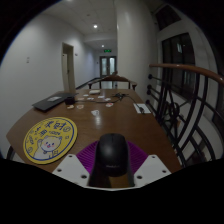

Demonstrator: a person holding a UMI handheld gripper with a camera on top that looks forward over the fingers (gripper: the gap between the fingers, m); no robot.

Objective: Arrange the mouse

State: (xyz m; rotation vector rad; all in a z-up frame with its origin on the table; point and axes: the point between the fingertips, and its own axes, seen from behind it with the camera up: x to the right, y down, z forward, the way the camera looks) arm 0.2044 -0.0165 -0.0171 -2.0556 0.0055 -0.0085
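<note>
A black computer mouse sits between my gripper's two fingers, its rounded back facing the camera. The purple pads press against both of its sides, so the gripper is shut on it. The mouse is held just above the near edge of a round wooden table. A round yellow mouse mat with a cartoon animal lies on the table to the left of the fingers, a little ahead of them.
A dark laptop lies at the table's far left. Papers and small items lie at the far right. A railing with a wooden handrail runs along the right. A corridor with doors lies beyond.
</note>
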